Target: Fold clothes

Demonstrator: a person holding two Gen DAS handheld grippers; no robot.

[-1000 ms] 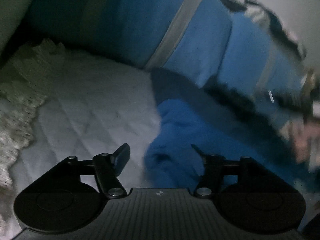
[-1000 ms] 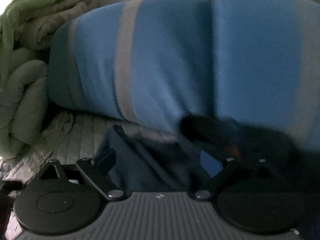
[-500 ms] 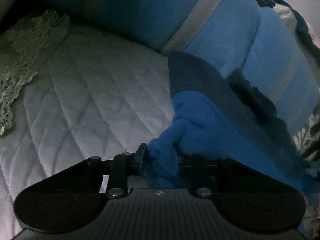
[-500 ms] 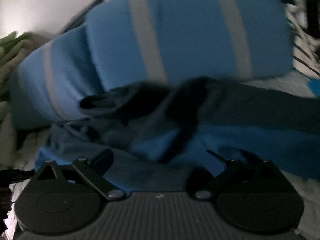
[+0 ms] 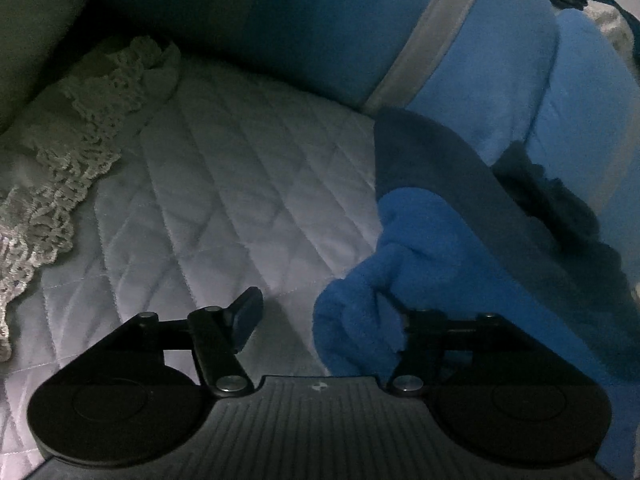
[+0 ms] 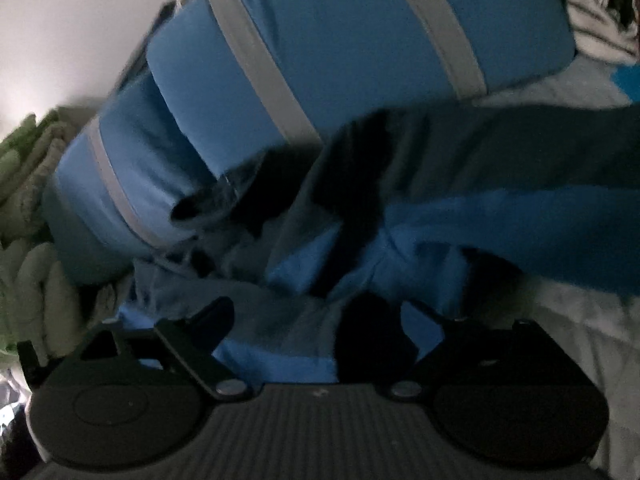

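Note:
A blue fleece garment point(image 5: 432, 248) with a dark navy band point(image 5: 448, 176) lies on the white quilted bed point(image 5: 224, 200). My left gripper point(image 5: 320, 316) is open; a bunched corner of the blue fabric sits between its fingers against the right one, whose tip is hidden. In the right wrist view the same garment point(image 6: 500, 232) stretches across the frame, blue and navy. My right gripper point(image 6: 320, 320) is open low over the cloth, with fabric lying between its fingers.
Large blue pillows with grey stripes point(image 5: 472, 60) point(image 6: 360, 52) lie just behind the garment. Cream lace trim point(image 5: 68, 168) lies at the left. Green folded bedding point(image 6: 24, 184) is stacked at the left, and a patterned cloth point(image 6: 600, 12) at the far right.
My left gripper was shut on the blue corner half a second ago and has opened. The right gripper has moved in lower over the garment and stays open.

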